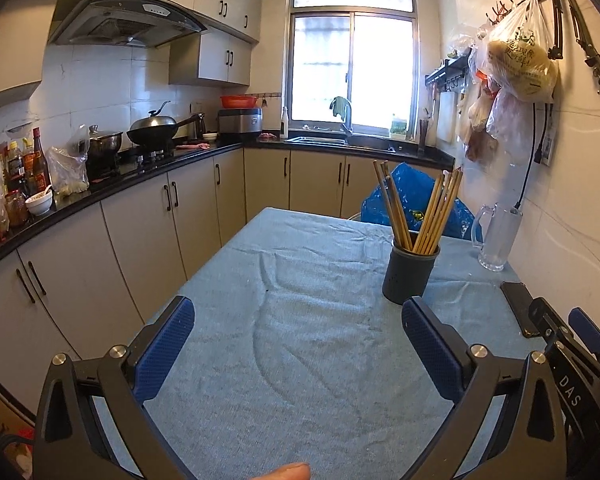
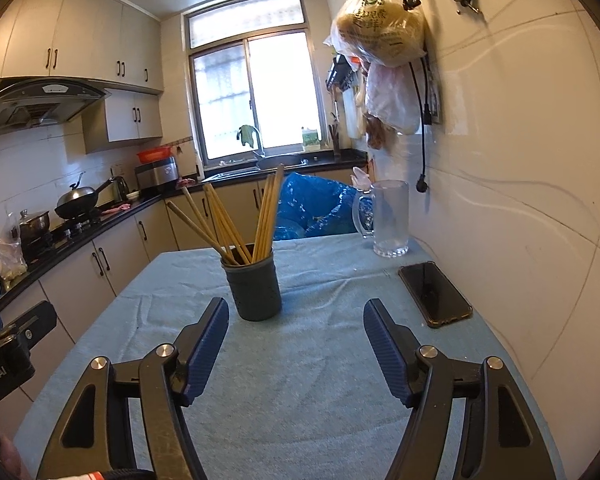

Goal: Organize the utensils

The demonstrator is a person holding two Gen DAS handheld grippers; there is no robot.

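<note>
Both tools hang over the table with nothing in them: the left gripper point(image 1: 298, 322) has its blue-padded fingers spread wide, and the right gripper point(image 2: 296, 322) is parted just as far, each held above the wrinkled pale blue cloth point(image 1: 300, 360) that covers the tabletop. The task's things, a bundle of long wooden chopsticks point(image 2: 236, 220), already stand in the dark grey cylindrical holder point(image 2: 256, 288), fanned into two leaning groups, and that holder sits upright near the middle of the table, just ahead of the right gripper and off to the right of the left one. From where I stand no loose utensil shows on the cloth, so the job looks done or nearly so; if anything remains, I would guess it is gathering the splayed sticks. For that, come in from above and close on the sticks high up, while the other gripper steadies the holder's wall, since a sideways pull on those long levers could tip it. There is plenty of bare cloth in front and to the left. The right side is tighter: a black smartphone point(image 2: 436, 294) lies flat near the wall edge, and a clear glass mug point(image 2: 388, 220) stands beyond it, close against the white wall.
</note>
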